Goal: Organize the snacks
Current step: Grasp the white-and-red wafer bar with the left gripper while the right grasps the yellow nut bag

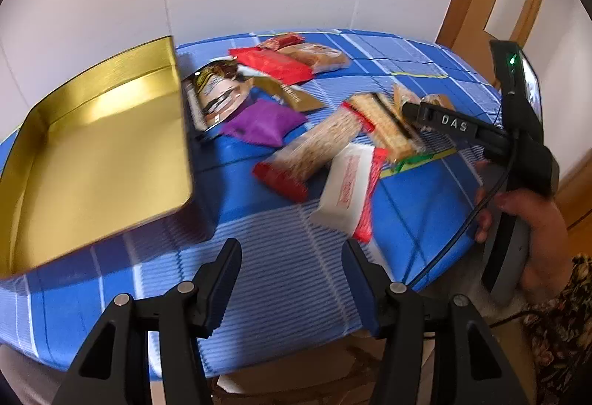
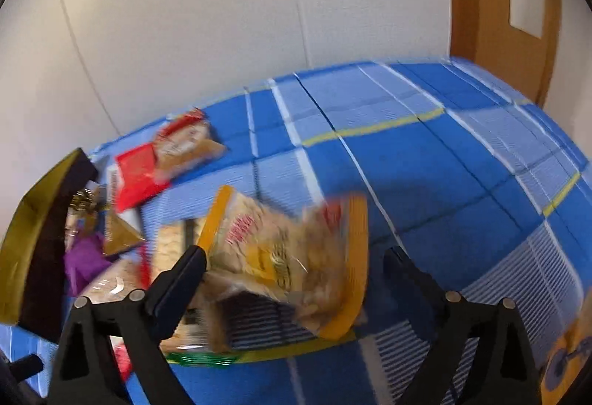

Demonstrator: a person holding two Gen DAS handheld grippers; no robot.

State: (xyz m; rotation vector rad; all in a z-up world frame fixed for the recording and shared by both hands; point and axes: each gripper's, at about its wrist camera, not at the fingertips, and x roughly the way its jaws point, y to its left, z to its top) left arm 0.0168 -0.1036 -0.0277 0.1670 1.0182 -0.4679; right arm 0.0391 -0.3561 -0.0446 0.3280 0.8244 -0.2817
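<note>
One gold tin (image 1: 92, 161) and about ten crinkly snack packets (image 1: 333, 142) are seen on the blue cloth (image 1: 281, 275). Both grippers' (image 1: 290, 262) (image 2: 294, 270) fingers are spread apart, empty.

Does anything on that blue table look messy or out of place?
Yes. The snack packets lie scattered and overlapping on the tablecloth, none in the gold tin, which sits empty. One yellow-edged packet looks tilted and blurred, between the open right hand-held gripper.
</note>
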